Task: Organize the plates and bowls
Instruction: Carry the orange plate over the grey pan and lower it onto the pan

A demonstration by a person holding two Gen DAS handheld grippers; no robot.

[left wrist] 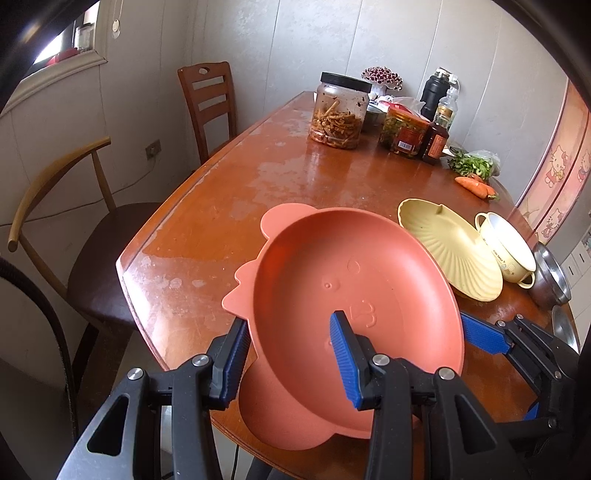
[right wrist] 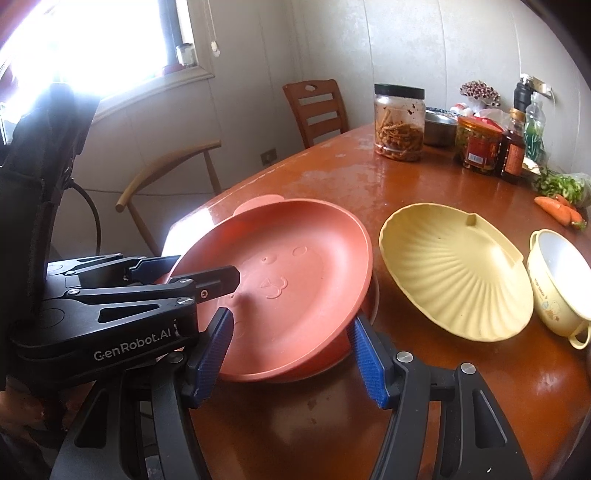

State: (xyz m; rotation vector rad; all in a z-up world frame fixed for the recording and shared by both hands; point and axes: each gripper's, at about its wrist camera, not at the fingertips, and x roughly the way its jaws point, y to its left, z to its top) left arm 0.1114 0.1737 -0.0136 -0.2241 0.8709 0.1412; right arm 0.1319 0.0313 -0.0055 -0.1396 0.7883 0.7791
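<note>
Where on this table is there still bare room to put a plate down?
The widest bare stretch of table runs from the orange plate back to the pickle jar, along the chair-side edge. The opposite side is crowded: yellow shell plate, cream bowl, carrots, bottles behind.

pale panelled walls (left wrist: 295, 44), two wooden chairs (left wrist: 208, 99), bright, perhaps overexposed window (right wrist: 92, 33).

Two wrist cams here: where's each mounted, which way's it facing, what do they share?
Left wrist: behind the left gripper, facing down-table; its jaws straddle the orange plate rim; right gripper enters at right.
Right wrist: behind the right gripper, facing table and window; jaws flank the plate's near rim, grip unclear; left gripper enters at left.
Shared: orange plate, yellow shell plate, cream bowl, pickle jar.
</note>
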